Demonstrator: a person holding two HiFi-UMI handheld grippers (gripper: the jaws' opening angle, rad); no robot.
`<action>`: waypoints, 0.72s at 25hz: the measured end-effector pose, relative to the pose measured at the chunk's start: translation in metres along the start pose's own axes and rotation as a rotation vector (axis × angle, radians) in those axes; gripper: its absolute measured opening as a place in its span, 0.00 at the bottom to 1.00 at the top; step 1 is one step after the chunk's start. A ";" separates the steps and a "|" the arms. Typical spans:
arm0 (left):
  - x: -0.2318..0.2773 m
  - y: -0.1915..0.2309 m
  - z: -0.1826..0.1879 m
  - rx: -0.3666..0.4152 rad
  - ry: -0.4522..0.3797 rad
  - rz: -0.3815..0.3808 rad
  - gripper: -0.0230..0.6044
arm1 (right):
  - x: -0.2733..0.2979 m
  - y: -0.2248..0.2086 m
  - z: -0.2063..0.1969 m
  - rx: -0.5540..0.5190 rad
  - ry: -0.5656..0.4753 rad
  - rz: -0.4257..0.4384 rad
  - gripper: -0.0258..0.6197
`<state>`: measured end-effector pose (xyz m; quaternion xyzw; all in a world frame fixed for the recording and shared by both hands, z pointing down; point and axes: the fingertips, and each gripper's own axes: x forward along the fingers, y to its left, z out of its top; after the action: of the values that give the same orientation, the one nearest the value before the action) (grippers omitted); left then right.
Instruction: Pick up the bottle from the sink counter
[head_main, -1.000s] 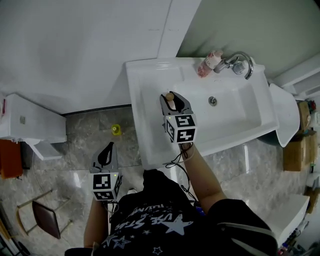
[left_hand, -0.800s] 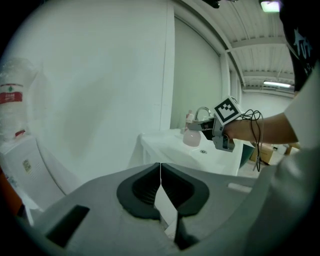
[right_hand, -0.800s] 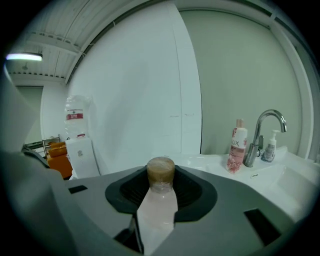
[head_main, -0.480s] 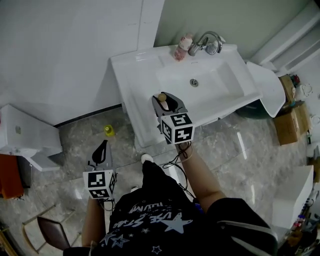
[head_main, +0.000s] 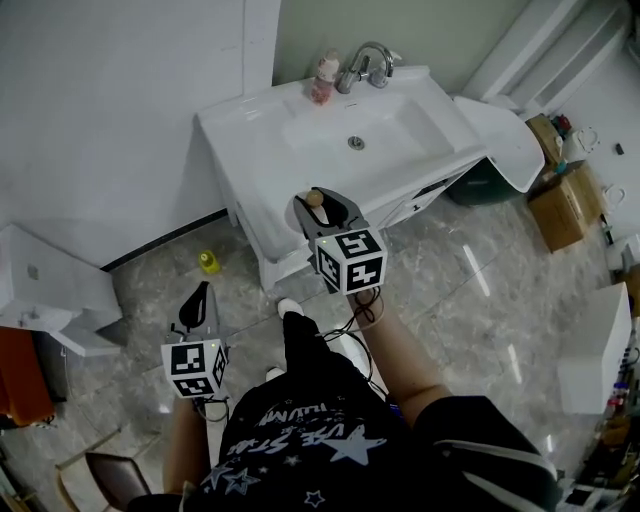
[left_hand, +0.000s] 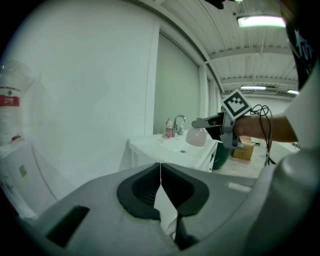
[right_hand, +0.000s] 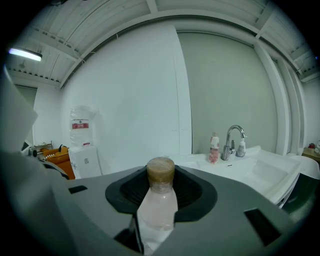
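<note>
In front of the sink (head_main: 232, 150), clear of its counter, the bottle (head_main: 314, 199) is being pinched upright by the right gripper (head_main: 318, 203), whose jaws are being pressed against its pale body from both sides. In the right gripper view the bottle (right_hand: 159, 207) is being shown standing between the jaws of the right gripper (right_hand: 160, 192), with its tan cap rising just above the dark pads. In the left gripper view the bottle (left_hand: 196, 136) is being seen near the sink's front edge, off the surface. The left gripper (head_main: 199, 298) is being carried low over the floor (head_main: 480, 290), well apart from the bottle; its jaws are being kept pressed together with nothing between them, as the left gripper (left_hand: 160, 181) is showing in its own view. Two grippers are being counted, and one held bottle. One faucet (head_main: 365, 60) is being seen at the back of the sink, with two small bottles beside it: a pink bottle (head_main: 322, 78) on one side and a white bottle (right_hand: 241, 147) on the other.
</note>
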<state>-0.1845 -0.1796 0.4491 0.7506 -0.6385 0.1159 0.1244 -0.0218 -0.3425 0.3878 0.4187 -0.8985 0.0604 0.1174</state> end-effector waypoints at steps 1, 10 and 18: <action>-0.005 -0.003 -0.001 0.004 -0.004 -0.006 0.07 | -0.010 0.003 -0.001 0.003 -0.003 -0.004 0.26; -0.039 -0.031 -0.003 0.031 -0.034 -0.053 0.07 | -0.085 0.018 -0.018 0.022 -0.011 -0.052 0.26; -0.060 -0.052 -0.015 0.022 -0.033 -0.075 0.07 | -0.126 0.020 -0.042 0.023 0.011 -0.092 0.26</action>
<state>-0.1424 -0.1106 0.4417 0.7772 -0.6105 0.1059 0.1100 0.0479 -0.2281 0.3950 0.4603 -0.8770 0.0677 0.1202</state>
